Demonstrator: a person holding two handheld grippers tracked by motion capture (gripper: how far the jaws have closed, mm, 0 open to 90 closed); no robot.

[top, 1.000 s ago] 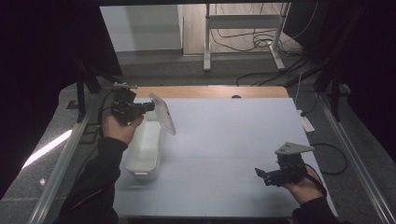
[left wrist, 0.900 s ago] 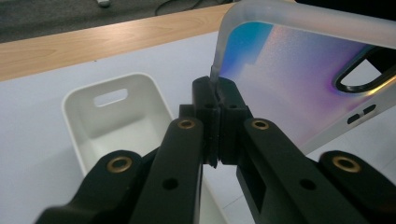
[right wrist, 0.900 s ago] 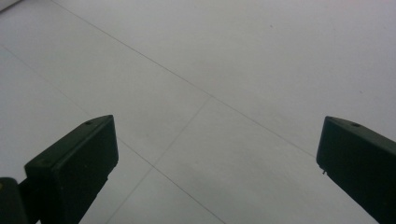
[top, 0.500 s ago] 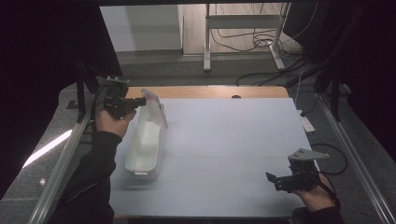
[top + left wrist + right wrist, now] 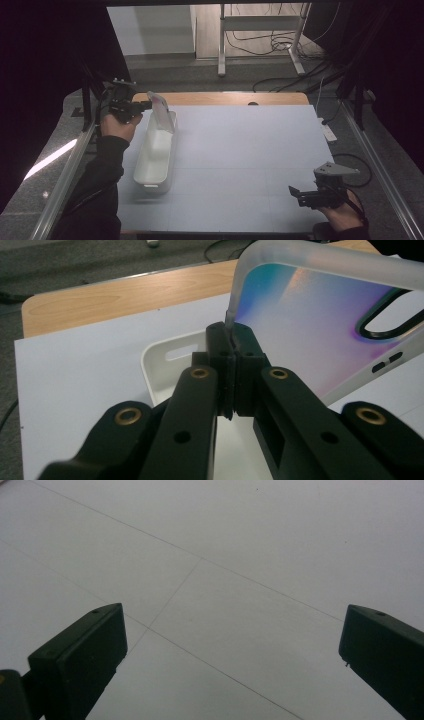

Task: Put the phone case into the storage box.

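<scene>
no readable text, labels or numbers anywhere

This looks like a lab or test room set up for recording. A table (image 5: pixel 280 98) with a wooden edge carries a pale sheet (image 5: pixel 240 160) ruled in faint lines, framed by metal rails (image 5: pixel 60 180). Behind it, loose cables (image 5: pixel 280 37) lie on the floor around a metal stand (image 5: pixel 260 35), amid dark surroundings.
</scene>
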